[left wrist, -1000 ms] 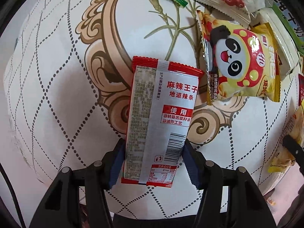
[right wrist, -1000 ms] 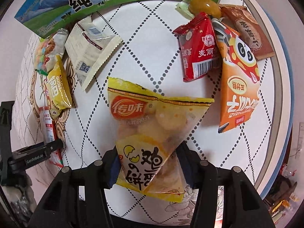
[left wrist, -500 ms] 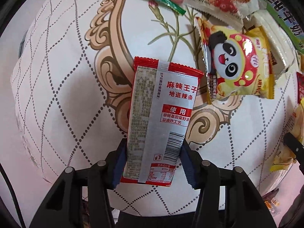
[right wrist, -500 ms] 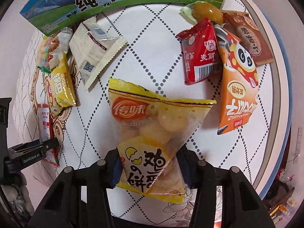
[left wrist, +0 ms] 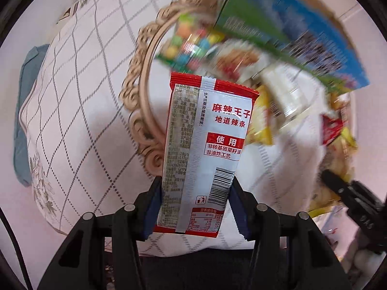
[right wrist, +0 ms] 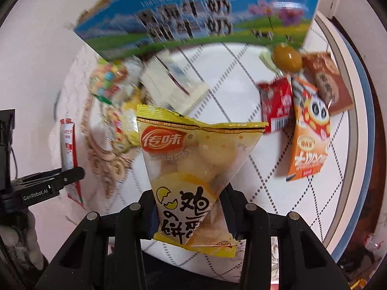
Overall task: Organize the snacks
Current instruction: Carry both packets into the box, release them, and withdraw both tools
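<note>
Both packets now lifted clear of the table (left wrist: 101, 125); a second ago they sat lower, right over the cloth. Left gripper (left wrist: 194, 207) jaws pinch the red-and-silver spicy strip packet (left wrist: 205, 149) at its lower half, packet upright in the air. Right gripper (right wrist: 191, 215) jaws closing, already pinching the yellow egg biscuit bag (right wrist: 193, 169) low down. Blurred behind: blue-green milk carton box (right wrist: 193, 19); orange panda packet (right wrist: 309, 140) lies at right.
</note>
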The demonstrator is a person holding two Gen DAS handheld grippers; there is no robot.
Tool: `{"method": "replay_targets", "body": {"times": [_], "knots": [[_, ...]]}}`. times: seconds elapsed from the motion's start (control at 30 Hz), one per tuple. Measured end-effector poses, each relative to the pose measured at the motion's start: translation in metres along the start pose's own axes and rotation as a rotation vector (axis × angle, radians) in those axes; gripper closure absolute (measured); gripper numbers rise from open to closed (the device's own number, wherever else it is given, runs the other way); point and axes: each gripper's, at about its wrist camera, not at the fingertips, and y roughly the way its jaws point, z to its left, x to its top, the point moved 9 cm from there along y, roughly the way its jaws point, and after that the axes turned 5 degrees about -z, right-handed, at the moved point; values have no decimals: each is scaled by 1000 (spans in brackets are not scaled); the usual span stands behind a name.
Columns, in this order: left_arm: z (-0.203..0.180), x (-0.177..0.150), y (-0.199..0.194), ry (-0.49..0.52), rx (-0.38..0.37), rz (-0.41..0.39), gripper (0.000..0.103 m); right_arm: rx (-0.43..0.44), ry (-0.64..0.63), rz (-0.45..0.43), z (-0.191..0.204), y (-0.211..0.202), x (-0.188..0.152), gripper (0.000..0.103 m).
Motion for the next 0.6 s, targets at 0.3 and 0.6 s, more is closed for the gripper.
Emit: {"method": "replay_targets", "body": {"times": [0.3,0.6], "knots": [[-75,83,-76,76,-140,-145,53,96,7,-157,0,-77,78,58],[-131,216,-78,149,-98,-202,53,-21,-22,-303,-39,-113,216,58]]}}
